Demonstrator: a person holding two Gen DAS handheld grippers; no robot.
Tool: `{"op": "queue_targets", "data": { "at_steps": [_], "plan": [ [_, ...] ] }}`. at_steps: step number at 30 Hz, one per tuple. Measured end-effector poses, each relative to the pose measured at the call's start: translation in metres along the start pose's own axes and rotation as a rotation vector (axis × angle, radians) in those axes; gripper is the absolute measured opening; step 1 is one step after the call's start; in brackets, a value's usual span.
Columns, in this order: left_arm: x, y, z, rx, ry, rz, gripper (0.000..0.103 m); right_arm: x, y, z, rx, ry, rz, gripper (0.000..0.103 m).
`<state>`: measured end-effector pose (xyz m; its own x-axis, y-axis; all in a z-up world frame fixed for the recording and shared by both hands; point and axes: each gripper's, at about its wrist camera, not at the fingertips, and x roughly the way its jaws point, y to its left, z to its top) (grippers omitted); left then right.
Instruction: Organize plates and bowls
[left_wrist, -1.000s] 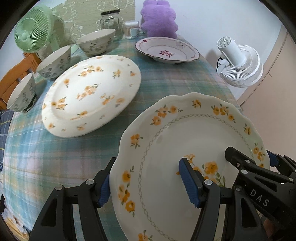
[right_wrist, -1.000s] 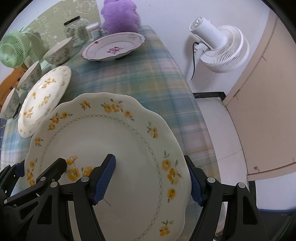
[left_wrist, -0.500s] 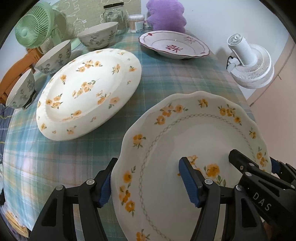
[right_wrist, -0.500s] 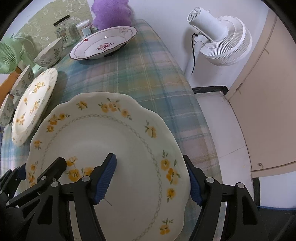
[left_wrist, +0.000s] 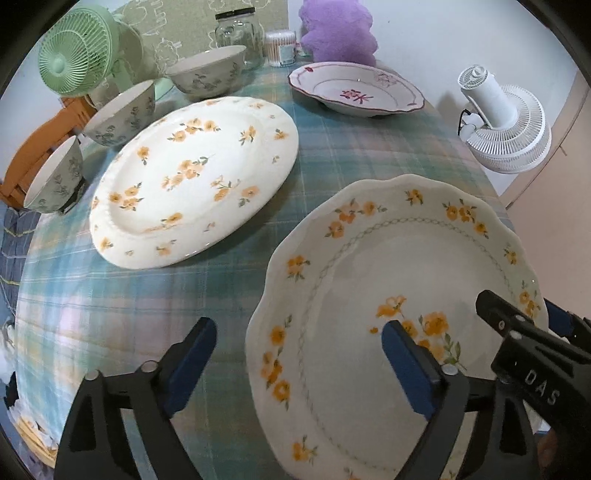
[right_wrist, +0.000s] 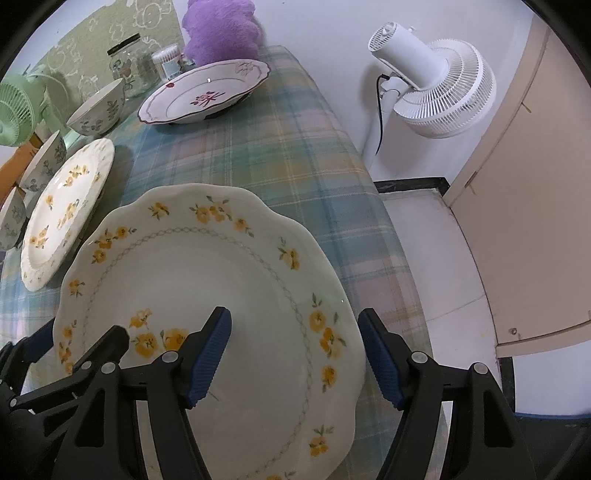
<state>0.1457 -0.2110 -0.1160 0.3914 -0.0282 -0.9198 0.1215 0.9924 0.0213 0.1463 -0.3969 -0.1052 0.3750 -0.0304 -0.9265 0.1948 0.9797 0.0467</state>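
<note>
A scalloped white plate (left_wrist: 388, 266) (right_wrist: 207, 273) with orange flowers sits at the table's near right edge. My left gripper (left_wrist: 297, 328) straddles its left rim and its jaws are opening. The outer finger stands clear of the rim and the inner one hovers over the plate's well. My right gripper (right_wrist: 293, 315) is shut on the plate's right rim, one pad inside and one against the outer edge. A larger flowered plate (left_wrist: 192, 177) (right_wrist: 62, 210) lies to the left. A red-patterned plate (left_wrist: 354, 92) (right_wrist: 203, 96) is at the back. Three grey-flowered bowls (left_wrist: 122, 110) line the left side.
A green fan (left_wrist: 74, 59), a glass jar (left_wrist: 236, 33), a cotton-swab box (left_wrist: 280, 44) and a purple plush (left_wrist: 336, 33) stand along the back. A white floor fan (right_wrist: 436, 88) stands beyond the table's right edge. Checked cloth (left_wrist: 129, 295) covers the table.
My left gripper's jaws have spread and its outer finger has come off the scalloped plate's left rim. The right gripper keeps the same hold. The plate stays in place.
</note>
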Motion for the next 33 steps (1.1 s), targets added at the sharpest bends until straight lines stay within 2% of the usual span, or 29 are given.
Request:
{"op": "queue_targets", "data": {
  "at_steps": [4,8,15,21,30,33],
  "plan": [
    [-0.014,0.002,-0.001,0.014,-0.001,-0.017,0.099,-0.012,-0.001,0.000,0.008,-0.013,0.003,0.075],
    [-0.032,0.001,0.002,0.043,-0.037,-0.036,0.099,-0.030,0.002,0.001,0.000,-0.049,0.040,0.085],
    [-0.052,0.019,0.003,0.023,-0.094,-0.032,0.099,-0.054,0.020,0.002,-0.020,-0.115,0.092,0.086],
    [-0.058,0.050,0.009,-0.007,-0.114,-0.044,0.098,-0.070,0.047,0.004,-0.046,-0.174,0.082,0.086],
    [-0.060,0.108,0.027,0.009,-0.140,-0.018,0.095,-0.075,0.103,0.014,-0.033,-0.169,0.088,0.086],
    [-0.057,0.129,0.038,0.001,-0.115,-0.013,0.094,-0.075,0.126,0.020,-0.033,-0.176,0.078,0.086]
  ]
}}
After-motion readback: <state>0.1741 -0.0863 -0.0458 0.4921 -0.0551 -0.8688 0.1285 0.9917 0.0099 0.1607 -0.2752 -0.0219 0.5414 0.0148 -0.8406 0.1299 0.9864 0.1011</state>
